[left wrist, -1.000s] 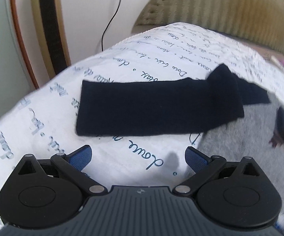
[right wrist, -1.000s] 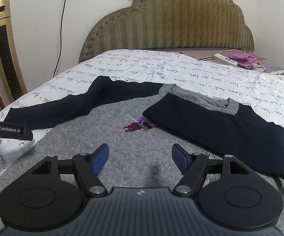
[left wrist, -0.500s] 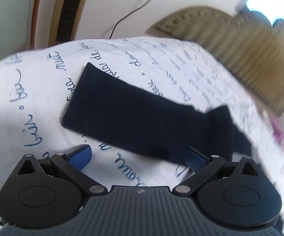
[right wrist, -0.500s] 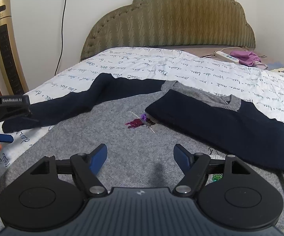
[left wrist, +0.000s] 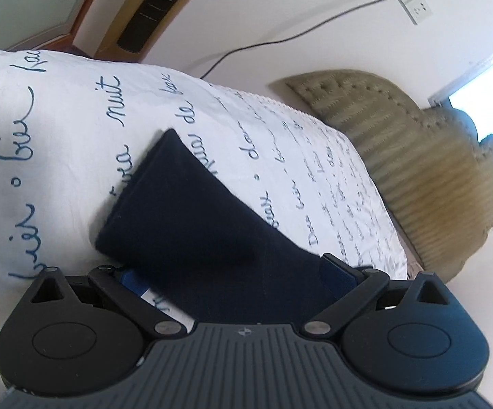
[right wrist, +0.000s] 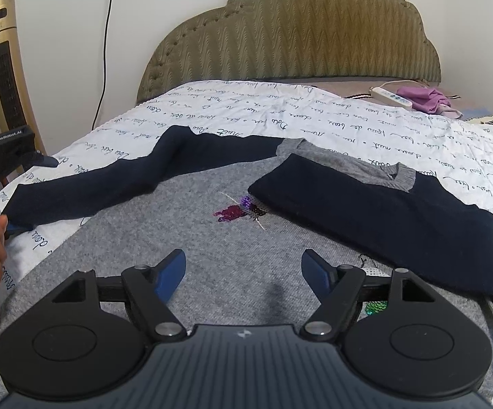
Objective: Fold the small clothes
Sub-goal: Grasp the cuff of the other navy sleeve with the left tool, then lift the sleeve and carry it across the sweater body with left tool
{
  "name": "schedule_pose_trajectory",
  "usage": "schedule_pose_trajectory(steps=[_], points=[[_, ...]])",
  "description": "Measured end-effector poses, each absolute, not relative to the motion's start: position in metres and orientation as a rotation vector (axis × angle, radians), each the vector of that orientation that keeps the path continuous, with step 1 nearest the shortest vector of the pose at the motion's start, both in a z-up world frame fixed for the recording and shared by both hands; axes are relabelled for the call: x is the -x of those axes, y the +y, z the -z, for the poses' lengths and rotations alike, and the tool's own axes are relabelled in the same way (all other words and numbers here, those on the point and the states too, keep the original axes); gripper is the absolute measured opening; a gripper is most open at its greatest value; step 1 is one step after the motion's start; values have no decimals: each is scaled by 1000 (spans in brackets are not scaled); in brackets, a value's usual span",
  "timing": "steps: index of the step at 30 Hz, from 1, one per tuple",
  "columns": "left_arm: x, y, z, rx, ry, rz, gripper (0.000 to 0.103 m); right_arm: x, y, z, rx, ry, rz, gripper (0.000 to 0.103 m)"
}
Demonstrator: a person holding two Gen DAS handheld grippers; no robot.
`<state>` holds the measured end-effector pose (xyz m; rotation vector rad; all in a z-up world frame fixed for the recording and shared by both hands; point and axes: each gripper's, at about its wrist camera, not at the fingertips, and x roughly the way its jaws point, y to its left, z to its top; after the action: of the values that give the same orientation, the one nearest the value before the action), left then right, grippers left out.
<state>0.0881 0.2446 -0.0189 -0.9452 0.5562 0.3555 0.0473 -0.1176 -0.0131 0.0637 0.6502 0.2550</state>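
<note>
A small grey sweater (right wrist: 185, 238) with navy sleeves lies flat on the bed. Its right sleeve (right wrist: 376, 211) is folded across the chest. Its left sleeve (right wrist: 110, 184) stretches out to the left. In the left wrist view that sleeve's cuff end (left wrist: 192, 231) lies between the open jaws of my left gripper (left wrist: 236, 279), which is tilted; one blue pad is under the fabric, one above. The left gripper also shows in the right wrist view (right wrist: 4, 156) at the cuff. My right gripper (right wrist: 243, 271) is open and empty above the sweater's lower front.
The bed has a white cover with blue script (right wrist: 348, 116) and a padded olive headboard (right wrist: 297, 34). A gold tower heater (right wrist: 2, 64) stands left of the bed. A power strip (right wrist: 391, 97) and purple cloth (right wrist: 427, 97) lie at the far right.
My left gripper has moved in toward the left sleeve's cuff and rolled, so the sleeve now lies between its open jaws. The right gripper has barely moved.
</note>
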Motion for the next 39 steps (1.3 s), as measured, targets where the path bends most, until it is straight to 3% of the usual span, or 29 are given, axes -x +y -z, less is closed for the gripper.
schedule_pose_trajectory(steps=[4, 9, 10, 11, 14, 32, 39], points=[[-89, 248, 17, 937, 542, -414, 85, -47, -118, 13, -62, 651, -254, 75], [-87, 254, 20, 942, 545, -461, 36, -47, -118, 13, -62, 649, -254, 75], [-86, 258, 22, 964, 541, -468, 31, -47, -118, 14, -62, 649, -255, 75], [-84, 260, 24, 980, 539, -472, 16, -47, -118, 14, -62, 650, -256, 75], [-82, 266, 28, 1011, 535, -470, 6, -48, -119, 15, -67, 656, -259, 75], [-136, 244, -74, 380, 407, -520, 5, -52, -172, 20, -141, 643, -160, 76], [-159, 200, -101, 204, 322, -451, 5, -53, -186, 22, -158, 638, -131, 76]])
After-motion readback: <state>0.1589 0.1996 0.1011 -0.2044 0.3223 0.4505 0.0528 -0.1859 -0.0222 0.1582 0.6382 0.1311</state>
